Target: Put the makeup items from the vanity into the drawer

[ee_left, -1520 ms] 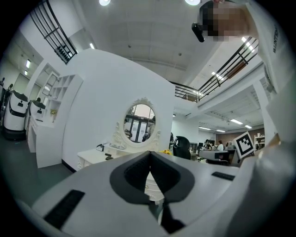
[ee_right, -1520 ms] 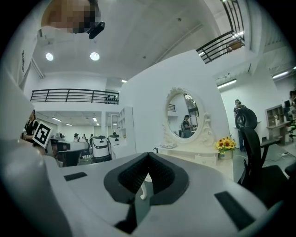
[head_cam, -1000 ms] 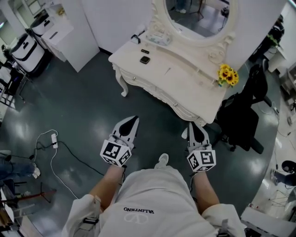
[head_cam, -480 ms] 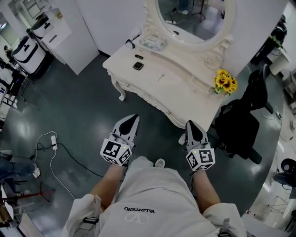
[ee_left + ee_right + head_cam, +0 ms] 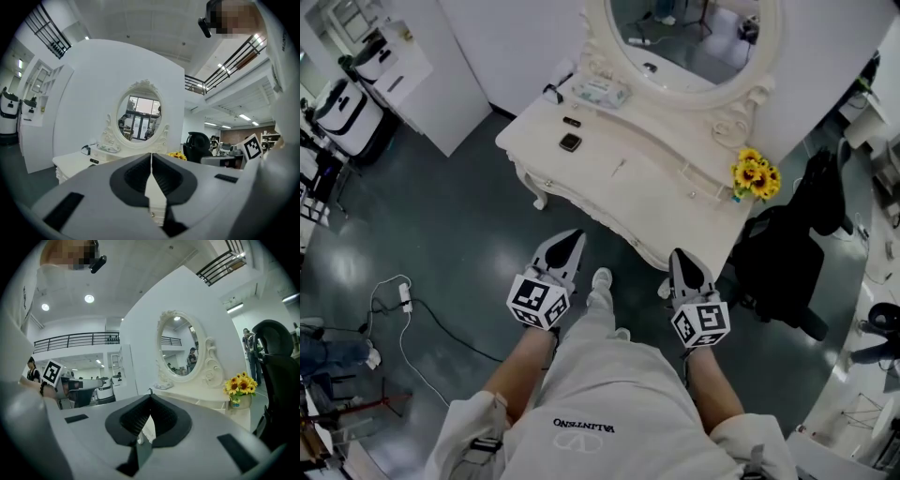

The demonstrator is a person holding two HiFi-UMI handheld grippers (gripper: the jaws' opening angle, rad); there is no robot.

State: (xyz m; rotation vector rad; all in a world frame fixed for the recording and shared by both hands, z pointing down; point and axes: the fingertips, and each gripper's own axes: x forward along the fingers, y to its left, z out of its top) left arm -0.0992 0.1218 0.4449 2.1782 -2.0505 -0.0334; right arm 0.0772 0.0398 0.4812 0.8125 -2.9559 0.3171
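In their own views, left gripper (image 5: 151, 154), right gripper (image 5: 150, 392), closed

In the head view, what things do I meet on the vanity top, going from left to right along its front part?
black square compact → thin stick-like item → yellow sunflowers
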